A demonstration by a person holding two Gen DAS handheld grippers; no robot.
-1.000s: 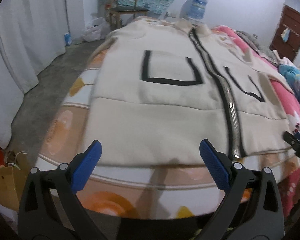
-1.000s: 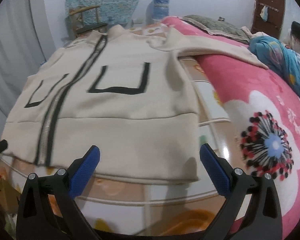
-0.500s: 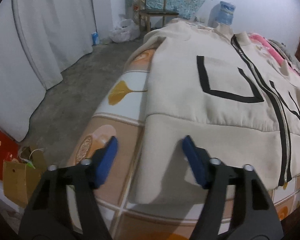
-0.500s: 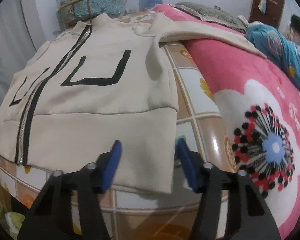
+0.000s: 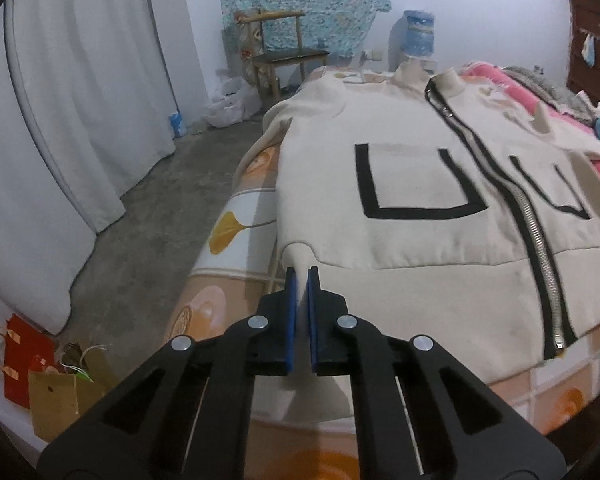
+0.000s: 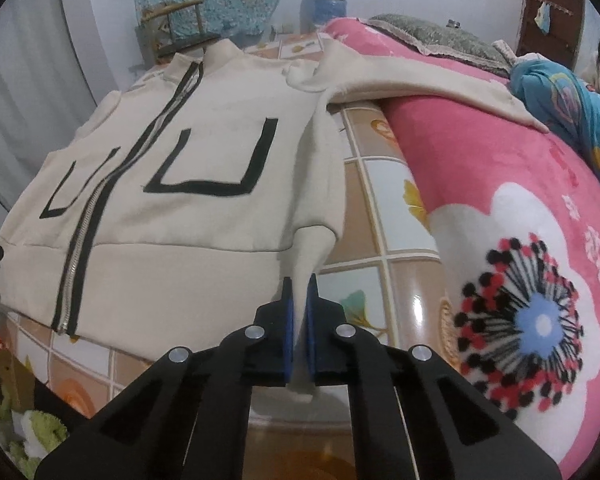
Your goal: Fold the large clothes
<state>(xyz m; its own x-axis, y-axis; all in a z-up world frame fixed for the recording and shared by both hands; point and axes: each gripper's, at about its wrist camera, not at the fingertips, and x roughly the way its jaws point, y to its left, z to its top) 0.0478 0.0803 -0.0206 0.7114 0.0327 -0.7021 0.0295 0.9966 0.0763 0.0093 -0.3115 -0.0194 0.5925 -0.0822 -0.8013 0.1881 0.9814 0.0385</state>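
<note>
No legible text; pink blanket [image 6: 512, 208] characters too blurred.

My left gripper [image 5: 301, 276] has matte black plastic arms with triangular cut-outs, four round silver rivets across the linkage, and flat blue pads [image 5: 291, 320] lining its fingers. My right gripper [image 6: 299, 286] looks built the same: black frame, silver rivets, blue pads [image 6: 287, 332]. I think the pads are rubber, though blur hides their texture.
</note>
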